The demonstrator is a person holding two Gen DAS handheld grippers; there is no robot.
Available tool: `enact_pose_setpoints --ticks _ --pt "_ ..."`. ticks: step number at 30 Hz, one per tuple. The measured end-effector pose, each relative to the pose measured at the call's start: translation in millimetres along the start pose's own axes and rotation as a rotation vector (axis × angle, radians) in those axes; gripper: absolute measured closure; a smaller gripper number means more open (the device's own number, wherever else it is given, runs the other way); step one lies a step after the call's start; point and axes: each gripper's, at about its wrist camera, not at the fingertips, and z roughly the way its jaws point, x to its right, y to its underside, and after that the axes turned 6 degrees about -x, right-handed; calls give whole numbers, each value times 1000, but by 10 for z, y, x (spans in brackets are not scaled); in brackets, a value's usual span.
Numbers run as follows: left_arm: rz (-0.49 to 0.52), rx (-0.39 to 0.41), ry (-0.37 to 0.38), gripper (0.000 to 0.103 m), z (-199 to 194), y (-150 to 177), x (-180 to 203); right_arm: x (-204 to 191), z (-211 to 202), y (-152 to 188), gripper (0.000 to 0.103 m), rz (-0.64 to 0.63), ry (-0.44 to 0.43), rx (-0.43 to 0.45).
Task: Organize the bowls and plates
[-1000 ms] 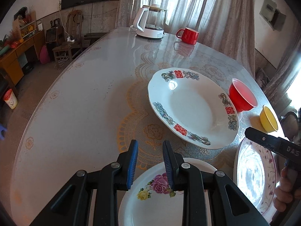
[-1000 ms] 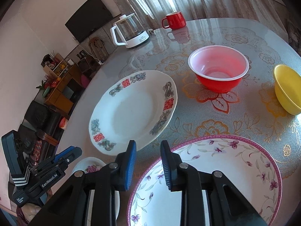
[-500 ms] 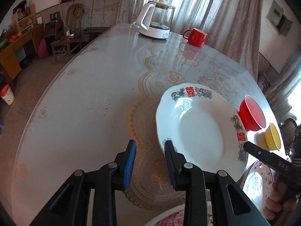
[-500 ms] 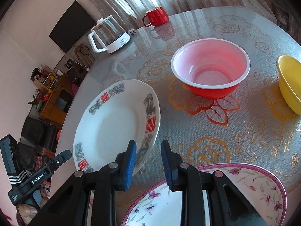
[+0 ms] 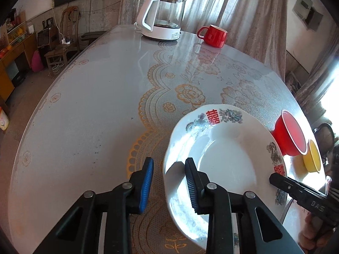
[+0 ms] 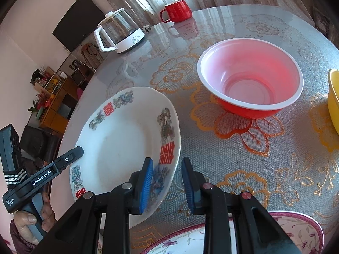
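A large white plate (image 5: 228,165) with red characters and a floral rim lies on the table. My left gripper (image 5: 168,165) straddles its left rim, with one finger over the plate and the other outside. Its jaws are closing and the pads are not pressing on the rim. My right gripper (image 6: 167,165) straddles the plate's (image 6: 118,144) right rim, open, with a gap on each side. A red bowl (image 6: 250,78) and a yellow bowl (image 6: 334,97) stand to the right. A pink-rimmed floral plate (image 6: 296,228) lies under the right gripper.
A glass kettle (image 5: 163,17) and a red mug (image 5: 213,36) stand at the far edge of the round table (image 5: 95,105). Curtains hang behind them. A chair, shelves and a wall screen are off to the left. A person's hand (image 6: 31,218) holds the left gripper.
Both grippers moved forward: the left from over a small rose-patterned plate to the big plate's left rim, the right from over the pink-rimmed plate to its right rim.
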Motion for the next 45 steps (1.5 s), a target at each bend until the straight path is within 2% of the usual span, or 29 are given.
enact_pose_setpoints --ticks 5,11,12,13,15,17,20,21,23,26,29,32,37,40,42,45 --pt "7 16 -9 73 14 -87 -10 -38 67 -23 79 -13 4 -21" --pt "-14 56 68 73 -86 -32 -245 59 -37 -20 79 6 -27 8" --pt "-27 58 86 69 -82 -31 -297 89 -70 -29 77 17 -33 22" --pt "-49 52 112 57 -64 -42 -350 119 -96 -38 74 31 -39 33" --pt "-93 48 170 53 -35 -63 -426 176 -103 -55 71 59 -68 27" --pt "-96 19 205 53 15 -88 -435 205 -74 -63 71 80 -85 13" --pt "-51 8 209 67 59 -98 -341 196 -11 -73 74 78 -83 -2" --pt "-40 4 211 69 83 -100 -320 180 3 -71 79 72 -87 -4" --pt "-41 4 256 80 118 -115 -297 125 42 -70 85 49 -89 -14" --pt "-12 25 189 81 100 -117 -171 82 98 -92 84 37 -68 -18" --pt "-16 -1 179 77 138 -112 -135 95 114 -112 84 37 -78 -31" --pt "3 -3 130 77 76 -38 -56 103 111 -123 84 43 -78 -45" --pt "-32 -7 173 79 -1 167 -104 100 48 -63 80 40 -47 -50" --pt "-42 -5 165 79 -6 196 -85 128 31 -46 79 49 -64 -55" --pt "-37 -58 160 75 70 194 -31 116 58 -57 72 43 -86 -67" --pt "-18 -35 110 72 62 242 51 123 74 -74 72 35 -99 -72"
